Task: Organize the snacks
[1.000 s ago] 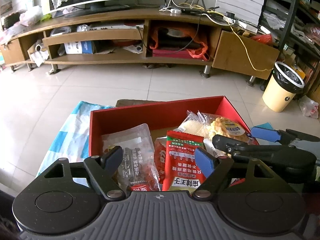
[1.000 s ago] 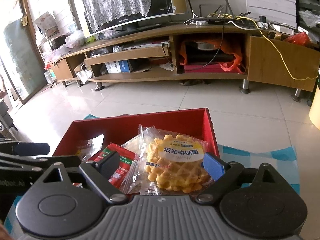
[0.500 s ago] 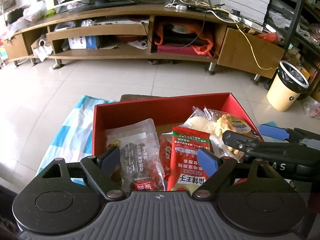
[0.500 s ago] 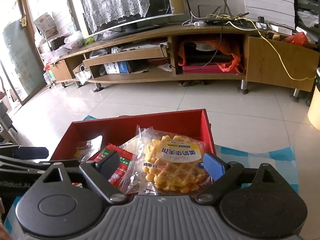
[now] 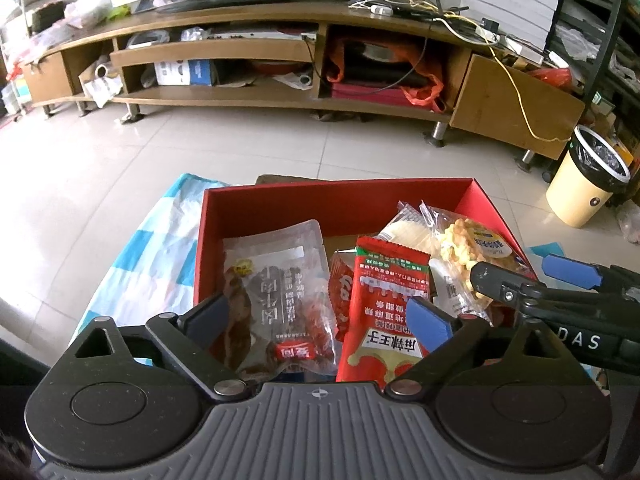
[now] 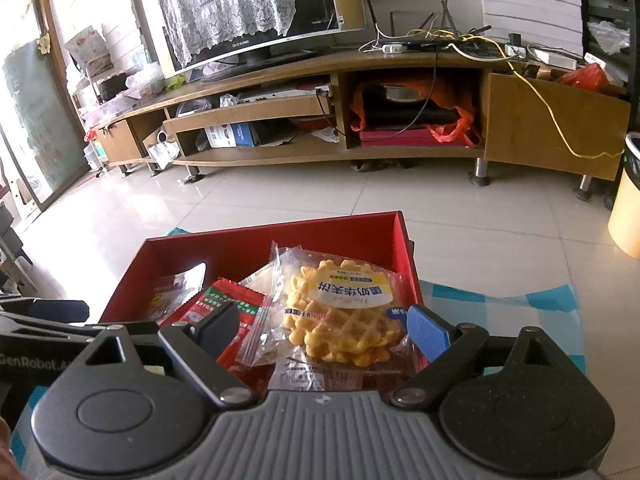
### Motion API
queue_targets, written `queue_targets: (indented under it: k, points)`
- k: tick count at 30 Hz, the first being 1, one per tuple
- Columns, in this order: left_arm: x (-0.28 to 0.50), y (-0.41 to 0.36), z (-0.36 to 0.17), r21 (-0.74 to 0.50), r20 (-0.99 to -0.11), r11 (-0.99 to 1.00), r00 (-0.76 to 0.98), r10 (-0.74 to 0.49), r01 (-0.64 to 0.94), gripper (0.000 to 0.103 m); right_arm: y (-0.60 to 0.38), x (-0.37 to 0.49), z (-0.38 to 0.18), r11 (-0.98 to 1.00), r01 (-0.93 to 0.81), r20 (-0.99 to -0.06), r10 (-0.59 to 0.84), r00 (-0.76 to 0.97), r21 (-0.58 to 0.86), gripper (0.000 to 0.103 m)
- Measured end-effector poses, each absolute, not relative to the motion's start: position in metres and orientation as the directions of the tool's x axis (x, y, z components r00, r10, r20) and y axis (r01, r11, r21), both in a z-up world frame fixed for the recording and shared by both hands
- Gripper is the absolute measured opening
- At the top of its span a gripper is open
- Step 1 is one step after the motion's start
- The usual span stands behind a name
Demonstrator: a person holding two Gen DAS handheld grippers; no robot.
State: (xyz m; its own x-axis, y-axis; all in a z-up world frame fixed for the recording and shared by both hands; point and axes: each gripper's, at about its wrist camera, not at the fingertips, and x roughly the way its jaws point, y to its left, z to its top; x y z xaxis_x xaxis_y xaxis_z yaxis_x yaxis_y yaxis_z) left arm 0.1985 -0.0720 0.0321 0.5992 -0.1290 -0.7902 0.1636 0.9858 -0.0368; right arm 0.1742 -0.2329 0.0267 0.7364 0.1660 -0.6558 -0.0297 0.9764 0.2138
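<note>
A red box (image 5: 340, 200) on a blue-and-white checked cloth (image 5: 152, 248) holds several snack packets. My left gripper (image 5: 318, 316) hovers over its near left part, jaws opening. A clear pouch of dark snack (image 5: 272, 292) and a red sachet (image 5: 384, 312) lie below between the fingers, untouched by the pads. My right gripper (image 6: 323, 326) stands open above the waffle packet (image 6: 340, 312), which lies in the right part of the red box (image 6: 280, 240). The right gripper (image 5: 532, 272) reaches in from the right in the left wrist view.
Beyond the box lies a tiled floor, then a long wooden TV stand (image 5: 280, 48) with cluttered shelves and cables. A cream waste bin (image 5: 588, 184) stands at the right. The checked cloth (image 6: 500, 300) shows right of the box.
The left gripper's fingers have spread wider apart over the pouch and the red sachet. The right gripper has hardly moved.
</note>
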Motion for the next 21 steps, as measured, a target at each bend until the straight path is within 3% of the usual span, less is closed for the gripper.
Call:
queue_targets:
  k: [21]
  points:
    - [0.152,-0.066,0.027,-0.067,-0.802,0.989,0.583,-0.13,0.128,0.099,-0.236,0.122,0.029,0.971,0.001,-0.676,0.164,0.719,0.238,0.091]
